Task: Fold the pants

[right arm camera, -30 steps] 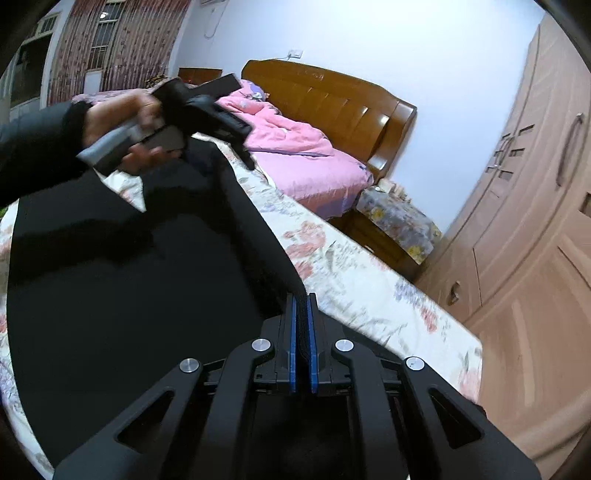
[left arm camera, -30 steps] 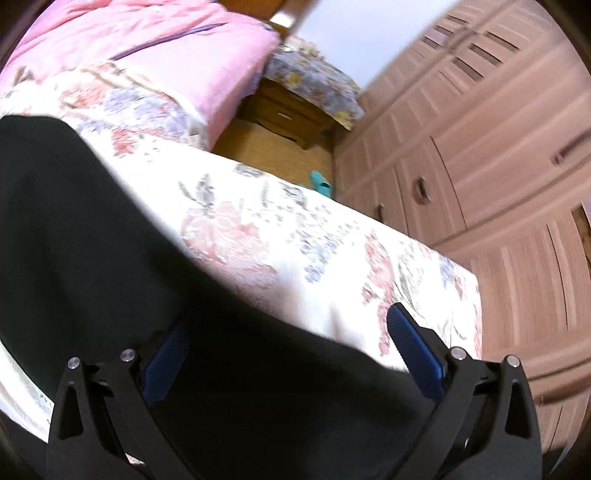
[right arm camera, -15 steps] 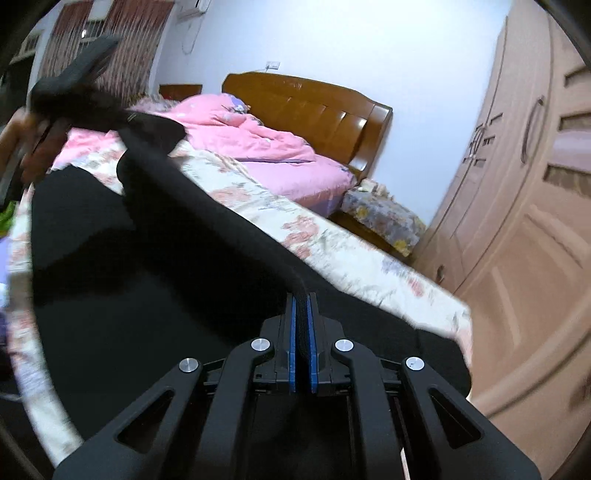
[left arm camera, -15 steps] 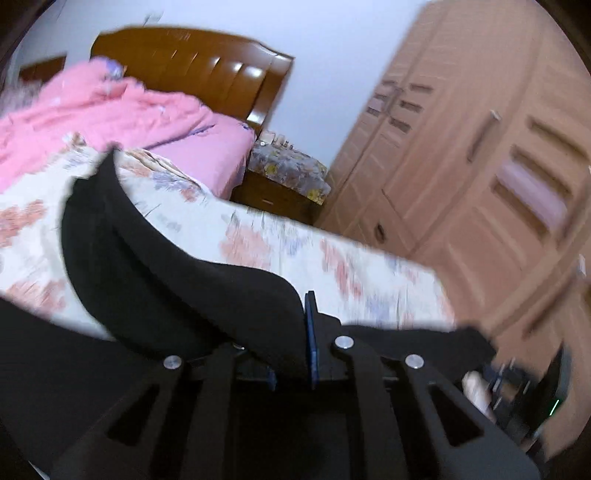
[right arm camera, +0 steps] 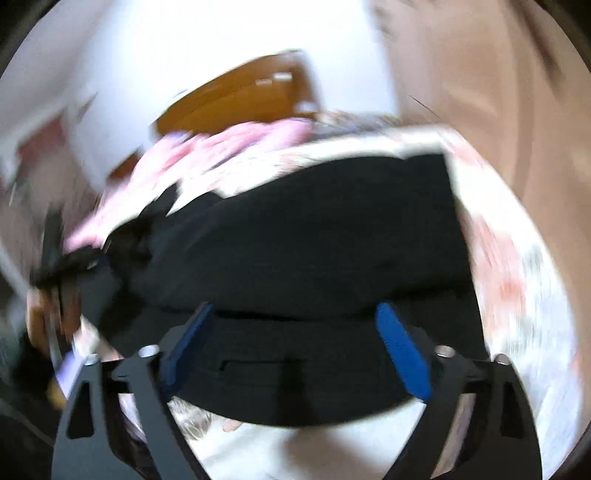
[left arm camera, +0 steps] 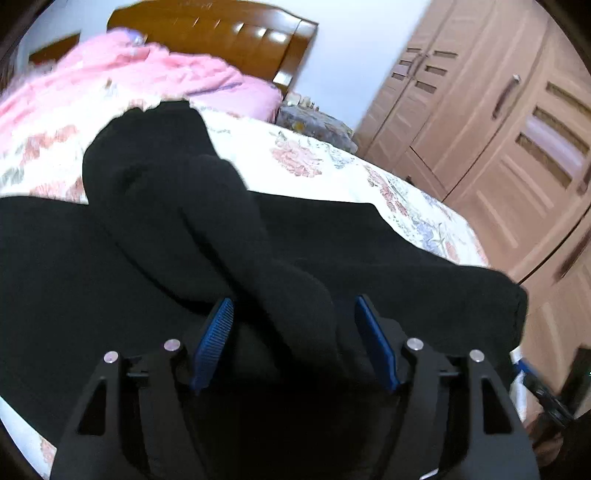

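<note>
Black pants [left arm camera: 155, 236] lie on the floral bed sheet [left arm camera: 325, 162], with one part folded over and a rumpled ridge of cloth running toward my left gripper [left arm camera: 293, 314]. That gripper is open, its blue pads on either side of the ridge, not clamped. In the blurred right wrist view the pants [right arm camera: 314, 236] lie folded in a thick layer, and my right gripper [right arm camera: 295, 314] is open just above their near edge. The left gripper and hand [right arm camera: 70, 269] show at the left of that view.
A pink quilt [left arm camera: 122, 77] and wooden headboard [left arm camera: 221, 33] are at the bed's head. A nightstand [left arm camera: 314, 122] stands beside the bed. A tall wooden wardrobe [left arm camera: 498, 122] runs along the right. The bed's edge [left arm camera: 476, 254] is close to the wardrobe.
Both grippers were shut on the pants half a second ago, carrying the cloth over; now both are open and the cloth lies on the bed. The right view has swung fast and blurred.
</note>
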Demonstrator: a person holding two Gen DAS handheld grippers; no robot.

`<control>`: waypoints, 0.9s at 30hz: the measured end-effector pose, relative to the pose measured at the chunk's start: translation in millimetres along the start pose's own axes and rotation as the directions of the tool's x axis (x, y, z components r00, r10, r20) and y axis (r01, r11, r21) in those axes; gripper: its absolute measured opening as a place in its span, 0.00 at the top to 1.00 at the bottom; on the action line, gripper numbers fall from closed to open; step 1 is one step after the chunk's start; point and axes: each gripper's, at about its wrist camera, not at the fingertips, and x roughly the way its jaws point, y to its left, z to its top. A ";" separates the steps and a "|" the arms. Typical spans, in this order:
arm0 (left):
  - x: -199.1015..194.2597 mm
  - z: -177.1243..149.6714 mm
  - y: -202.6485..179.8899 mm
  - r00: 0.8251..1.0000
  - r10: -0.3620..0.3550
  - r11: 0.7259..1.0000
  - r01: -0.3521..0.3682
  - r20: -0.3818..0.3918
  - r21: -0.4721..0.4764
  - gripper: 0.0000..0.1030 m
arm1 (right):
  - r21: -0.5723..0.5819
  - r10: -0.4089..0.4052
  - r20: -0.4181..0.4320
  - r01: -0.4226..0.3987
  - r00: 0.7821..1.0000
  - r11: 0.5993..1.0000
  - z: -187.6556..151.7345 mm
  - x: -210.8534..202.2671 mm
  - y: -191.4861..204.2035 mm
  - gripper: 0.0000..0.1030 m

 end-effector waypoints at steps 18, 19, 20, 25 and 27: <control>17.0 4.8 7.6 0.998 0.010 0.999 -0.013 -0.059 -0.044 0.25 | 0.376 0.024 -0.017 -0.016 1.000 0.927 15.8 32.7 -45.1 0.70; 17.2 5.6 7.9 0.998 0.011 0.999 -0.014 -0.059 -0.045 0.23 | 0.398 0.027 -0.011 -0.020 1.000 0.917 12.9 30.5 -51.7 0.71; 17.4 6.6 7.7 0.998 0.013 0.999 -0.016 -0.058 -0.046 0.23 | 0.415 0.037 -0.002 -0.032 0.999 0.909 12.2 29.5 -53.5 0.71; 26.2 15.2 6.4 0.996 0.059 0.997 -0.062 -0.069 -0.046 0.25 | 0.392 0.000 0.021 -0.008 1.000 0.920 10.3 26.2 -50.9 0.86; 28.2 19.0 7.1 0.996 0.033 0.997 -0.040 -0.087 -0.072 0.40 | 0.386 0.000 0.032 -0.012 0.999 0.922 11.0 24.4 -49.8 0.87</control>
